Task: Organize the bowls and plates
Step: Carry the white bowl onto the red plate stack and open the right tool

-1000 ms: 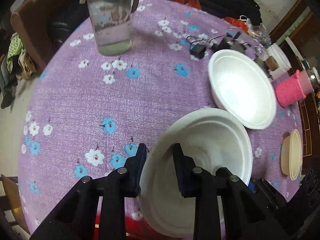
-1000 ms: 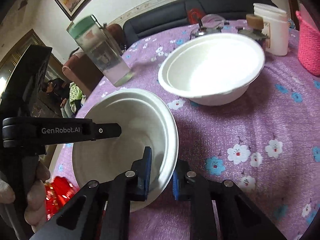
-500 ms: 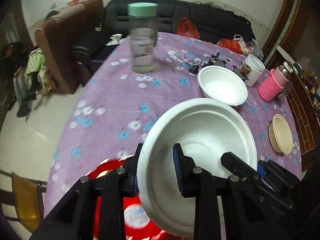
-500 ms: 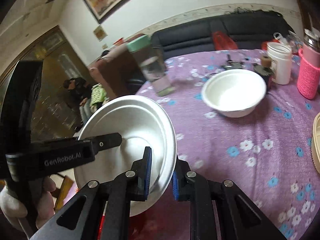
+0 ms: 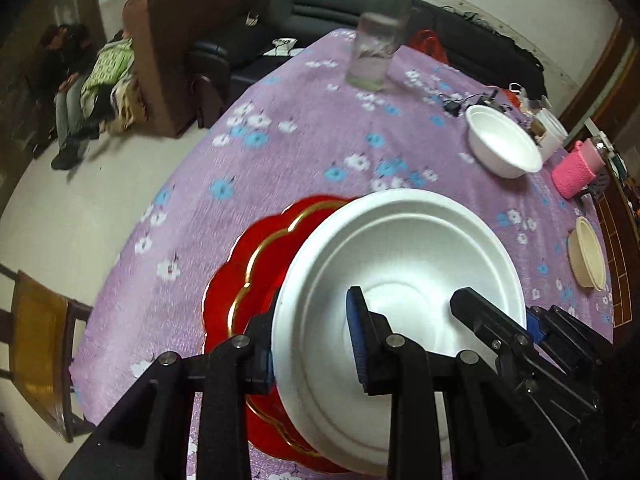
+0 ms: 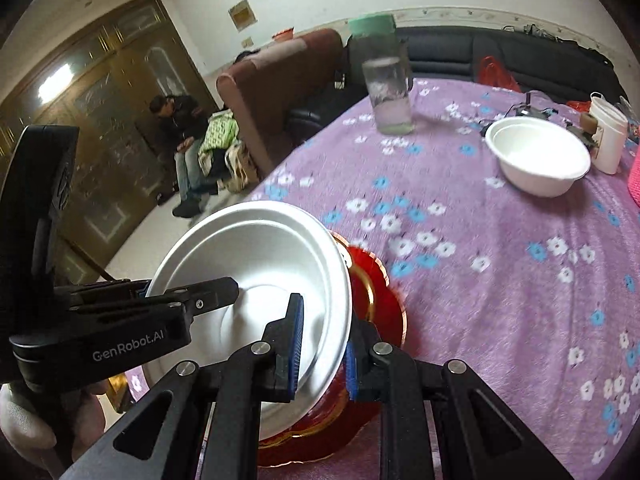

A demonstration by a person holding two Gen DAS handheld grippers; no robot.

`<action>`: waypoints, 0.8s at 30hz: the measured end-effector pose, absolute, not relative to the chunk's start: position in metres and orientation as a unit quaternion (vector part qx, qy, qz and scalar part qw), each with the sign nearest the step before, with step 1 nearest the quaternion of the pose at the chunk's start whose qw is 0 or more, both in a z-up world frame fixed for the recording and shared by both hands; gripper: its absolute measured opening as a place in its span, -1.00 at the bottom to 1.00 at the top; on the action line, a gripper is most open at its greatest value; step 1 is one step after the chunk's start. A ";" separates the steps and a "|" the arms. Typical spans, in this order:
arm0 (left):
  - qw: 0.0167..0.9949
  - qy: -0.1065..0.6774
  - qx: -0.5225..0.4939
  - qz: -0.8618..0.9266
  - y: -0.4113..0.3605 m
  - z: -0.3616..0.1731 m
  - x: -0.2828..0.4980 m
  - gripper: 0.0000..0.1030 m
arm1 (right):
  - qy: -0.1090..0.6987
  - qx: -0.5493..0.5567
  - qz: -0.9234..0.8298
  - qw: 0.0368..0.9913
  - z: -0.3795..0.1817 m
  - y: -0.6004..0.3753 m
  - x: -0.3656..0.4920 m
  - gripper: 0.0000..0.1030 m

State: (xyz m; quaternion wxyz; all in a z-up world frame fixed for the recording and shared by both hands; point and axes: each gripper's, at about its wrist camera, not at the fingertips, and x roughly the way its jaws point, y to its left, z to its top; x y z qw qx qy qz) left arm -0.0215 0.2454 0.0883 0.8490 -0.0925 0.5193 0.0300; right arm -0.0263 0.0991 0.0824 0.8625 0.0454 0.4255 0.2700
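Since one second ago you have lifted the large white bowl [image 5: 400, 280] off the cloth and carried it back toward yourself, so a red plate [image 5: 256, 264] with a gold line now shows under it, at about 9 o'clock of the bowl in the left wrist view. Your left gripper [image 5: 314, 336] is closed on the bowl's rim at one side, and your right gripper [image 6: 320, 344] is closed on the rim at the opposite side, so the bowl hangs tilted between them above the plate. I think the step is to set this bowl down, perhaps on the red plate; bring both grippers to the same height first, because the thin rim can bend or slip if one side pulls. Lower slowly and release only when the base sits flat. Farther away, at about 1 o'clock, a second white bowl [image 5: 504, 148] stands on the purple tablecloth [image 5: 280, 152], and a small beige bowl [image 5: 586, 254] lies at 3 o'clock. At 12 o'clock stands a water jar [image 5: 378, 48], well apart.
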 end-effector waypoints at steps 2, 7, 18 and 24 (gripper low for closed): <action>0.849 0.519 -0.093 0.034 0.247 0.084 -0.023 -0.46 | 0.430 0.040 0.267 0.862 0.077 0.103 -0.026 -0.61; 0.855 0.507 -0.102 0.027 0.249 0.084 -0.026 -0.01 | 0.425 0.038 0.266 0.864 0.073 0.108 -0.028 -0.61; 0.874 0.467 -0.134 0.015 0.257 0.112 -0.044 0.30 | 0.366 -0.012 0.250 0.896 0.086 0.114 -0.044 -0.25; 0.895 0.432 -0.114 0.013 0.244 0.143 -0.066 0.45 | 0.331 0.005 0.249 0.910 0.110 0.094 -0.057 -0.25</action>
